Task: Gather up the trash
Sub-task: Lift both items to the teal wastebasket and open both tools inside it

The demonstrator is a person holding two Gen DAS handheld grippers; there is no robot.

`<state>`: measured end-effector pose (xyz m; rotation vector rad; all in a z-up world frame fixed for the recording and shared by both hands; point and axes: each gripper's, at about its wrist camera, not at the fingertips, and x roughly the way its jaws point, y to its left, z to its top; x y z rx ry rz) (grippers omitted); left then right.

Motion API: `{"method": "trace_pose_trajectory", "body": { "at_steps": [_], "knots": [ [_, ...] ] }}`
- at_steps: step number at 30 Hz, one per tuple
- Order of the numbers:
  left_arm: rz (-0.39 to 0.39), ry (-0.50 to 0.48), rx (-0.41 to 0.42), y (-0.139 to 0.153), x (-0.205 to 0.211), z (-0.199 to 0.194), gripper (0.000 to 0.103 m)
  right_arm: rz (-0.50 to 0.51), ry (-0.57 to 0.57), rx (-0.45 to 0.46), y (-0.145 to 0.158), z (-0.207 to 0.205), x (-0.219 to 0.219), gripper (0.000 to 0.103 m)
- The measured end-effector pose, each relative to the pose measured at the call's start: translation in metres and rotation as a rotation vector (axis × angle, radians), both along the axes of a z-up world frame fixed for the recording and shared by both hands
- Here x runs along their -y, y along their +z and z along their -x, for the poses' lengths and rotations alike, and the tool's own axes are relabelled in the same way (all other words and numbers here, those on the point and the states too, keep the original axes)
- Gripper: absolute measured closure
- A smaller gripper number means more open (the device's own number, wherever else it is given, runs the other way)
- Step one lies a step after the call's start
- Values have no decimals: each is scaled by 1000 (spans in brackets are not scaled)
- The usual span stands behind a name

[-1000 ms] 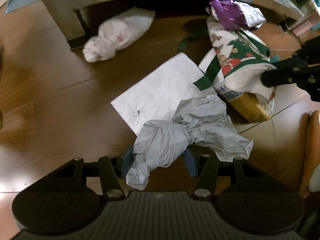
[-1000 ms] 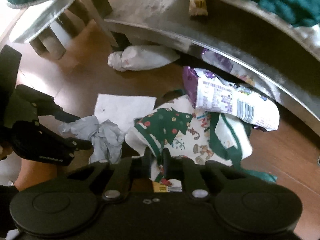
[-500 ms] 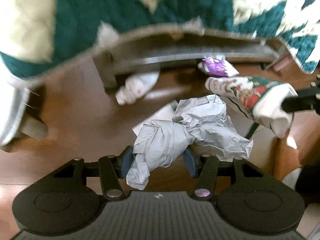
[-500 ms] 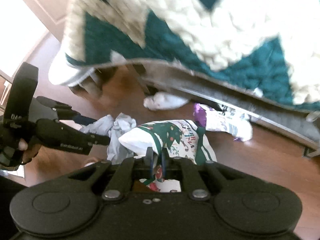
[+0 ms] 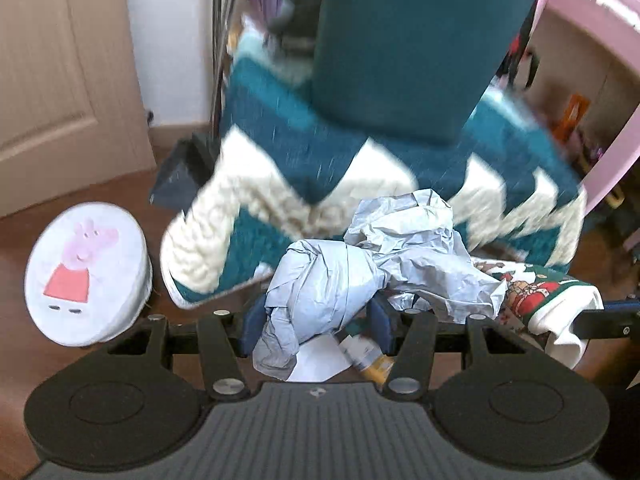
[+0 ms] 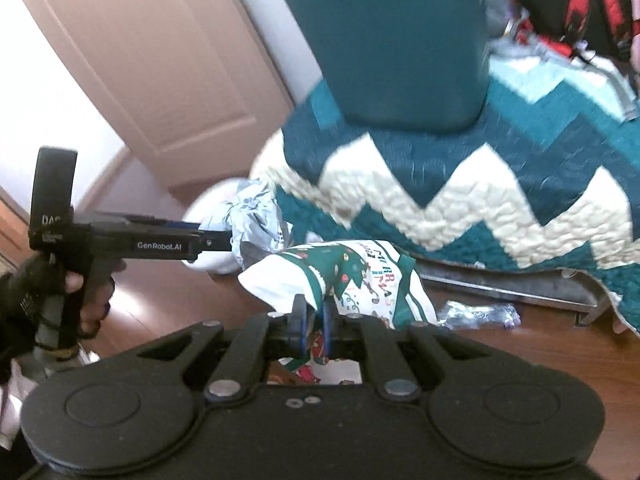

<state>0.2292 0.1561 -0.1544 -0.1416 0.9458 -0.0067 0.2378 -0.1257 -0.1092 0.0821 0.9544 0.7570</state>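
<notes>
1 cartoon tin (image 5: pixel 86 276), L view only.

- Crumpled pale grey-blue plastic bag (image 5: pixel 372 264), centre of the left wrist view: plain, no print.
- Christmas-print bag (image 6: pixel 340 276), centre of the right wrist view: white ground, dark green bands, red and multicolour figures and lettering.
- Quilted blanket (image 6: pixel 480 184), right of the right wrist view: teal and cream zigzag.
- Round white box lid (image 5: pixel 86 272), lower left of the left wrist view: pink cartoon pig in a red dress.
- Tall plain teal cylinder (image 5: pixel 408 40), top centre.
- Wooden floor (image 6: pixel 520 344): reddish brown.
- Panelled door (image 6: pixel 160 60): beige.
- Shelf unit (image 5: pixel 592 60), upper right of the left wrist view: pink.
</notes>
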Motion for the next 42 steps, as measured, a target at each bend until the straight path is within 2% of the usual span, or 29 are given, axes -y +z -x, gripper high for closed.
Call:
{"method": "trace_pose_trajectory", "body": {
  "at_steps": [6,14,21,27,30,35,39,42],
  "knots": [
    [2,32,89,65,16,27,49,-51,-13,112,70,34,23,95],
    [-24,49,244,144,32,49,49,-91,-33,344,155,55,35,96],
    [-68,35,371,211,51,41,49,-172,-114,502,230,37,38,97],
    [-94,30,463,264,62,17,49,-248,-129,637,294,17,30,97],
    [-105,39,490,284,65,1,49,-279,-140,668,317,0,23,97],
    [-168,49,532,311,73,-36,49,-313,-174,704,344,-37,13,97],
    [-198,49,536,325,76,-68,49,-339,-200,693,348,-70,8,97],
    [-218,47,520,323,80,-95,49,-380,-216,657,342,-96,7,97]
  ]
}}
